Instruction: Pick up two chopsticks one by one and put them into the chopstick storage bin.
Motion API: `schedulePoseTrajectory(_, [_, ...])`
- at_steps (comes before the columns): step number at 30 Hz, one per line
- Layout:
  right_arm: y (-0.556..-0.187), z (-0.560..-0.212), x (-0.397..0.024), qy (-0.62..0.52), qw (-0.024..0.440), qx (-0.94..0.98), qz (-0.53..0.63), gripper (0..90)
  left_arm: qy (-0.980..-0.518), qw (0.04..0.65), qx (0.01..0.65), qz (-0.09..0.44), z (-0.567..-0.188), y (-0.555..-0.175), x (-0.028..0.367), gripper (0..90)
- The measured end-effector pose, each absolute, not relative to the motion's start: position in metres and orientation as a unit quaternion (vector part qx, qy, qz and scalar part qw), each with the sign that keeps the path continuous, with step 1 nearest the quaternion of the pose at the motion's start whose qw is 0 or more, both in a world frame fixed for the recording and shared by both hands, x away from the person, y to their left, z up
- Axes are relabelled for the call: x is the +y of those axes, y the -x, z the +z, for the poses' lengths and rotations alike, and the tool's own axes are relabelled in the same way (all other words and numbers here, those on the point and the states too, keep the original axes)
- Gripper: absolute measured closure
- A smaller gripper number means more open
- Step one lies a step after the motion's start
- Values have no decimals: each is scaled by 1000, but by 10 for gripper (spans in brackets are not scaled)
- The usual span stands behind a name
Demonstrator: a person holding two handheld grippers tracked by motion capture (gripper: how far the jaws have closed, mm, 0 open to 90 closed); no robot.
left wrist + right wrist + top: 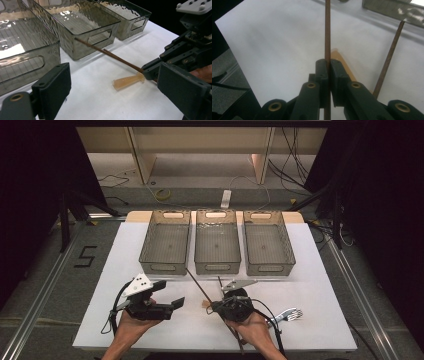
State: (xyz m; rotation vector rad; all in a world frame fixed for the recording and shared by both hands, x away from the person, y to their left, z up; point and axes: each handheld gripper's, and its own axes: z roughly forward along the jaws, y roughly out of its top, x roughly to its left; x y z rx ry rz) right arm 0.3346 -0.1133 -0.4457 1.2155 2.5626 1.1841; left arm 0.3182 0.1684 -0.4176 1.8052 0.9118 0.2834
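My right gripper (213, 306) is at the front middle of the white table (125, 270), shut on a thin brown chopstick (327, 35) that runs between its pads and on toward the bins. A second brown chopstick (390, 55) lies slanted just beside it; I cannot tell whether it rests on the table. A small tan plastic piece (126, 81) lies under the right gripper's tip (150, 71). My left gripper (170, 293) hovers a little to the left, open with nothing between its pads (53, 85), pointing toward the tan piece.
Three grey see-through bins (216, 268) stand side by side at the back of the table, each with nothing inside. A white plastic fork (290, 314) lies at the front right beside the right hand. Cables trail from both grippers.
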Motion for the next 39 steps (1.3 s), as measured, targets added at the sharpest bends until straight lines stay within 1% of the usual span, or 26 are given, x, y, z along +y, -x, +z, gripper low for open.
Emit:
schedulePoseTrajectory(7, [-333,-437,-117,-385,45,832,397,859,-736,539,402,78,-418,-322,169,118])
schedulePoseTrajectory(11, [-330,-432,-117,-379,43,830,408,859,-737,537,405,61,-420,-323,164,121])
schedulePoseTrajectory(17, [-324,-427,-112,-361,52,828,425,858,-720,551,421,28,-422,-327,160,147])
schedulePoseTrajectory(24, [-320,-426,-107,-349,54,830,432,858,-694,561,450,-33,-431,-334,155,180])
schedulePoseTrajectory(26, [-318,-426,-104,-346,53,830,434,858,-682,567,459,-51,-432,-335,154,213])
schedulePoseTrajectory(28, [-317,-427,-102,-343,55,831,434,858,-671,573,465,-66,-433,-336,154,225])
schedulePoseTrajectory(29, [-314,-426,-100,-337,57,833,435,858,-667,577,467,-71,-434,-336,154,253])
schedulePoseTrajectory(30, [-313,-426,-99,-334,59,833,437,858,-664,580,467,-72,-434,-336,153,272])
schedulePoseTrajectory(31, [-313,-426,-99,-334,59,833,437,858,-665,580,465,-72,-434,-336,152,272])
schedulePoseTrajectory(33, [-312,-425,-97,-329,59,834,439,858,-666,579,465,-72,-435,-335,150,318])
schedulePoseTrajectory(34, [-311,-424,-96,-326,60,834,441,858,-664,580,466,-76,-436,-335,149,379])
schedulePoseTrajectory(36, [-310,-424,-95,-326,60,833,443,858,-658,582,471,-84,-438,-336,149,440])
schedulePoseTrajectory(37, [-310,-424,-95,-326,60,833,443,858,-655,583,473,-87,-438,-336,149,440])
schedulePoseTrajectory(38, [-310,-424,-95,-323,62,833,444,858,-652,586,473,-90,-439,-336,150,499])
schedulePoseTrajectory(39, [-310,-424,-95,-323,62,833,444,858,-651,587,472,-91,-439,-336,150,499])
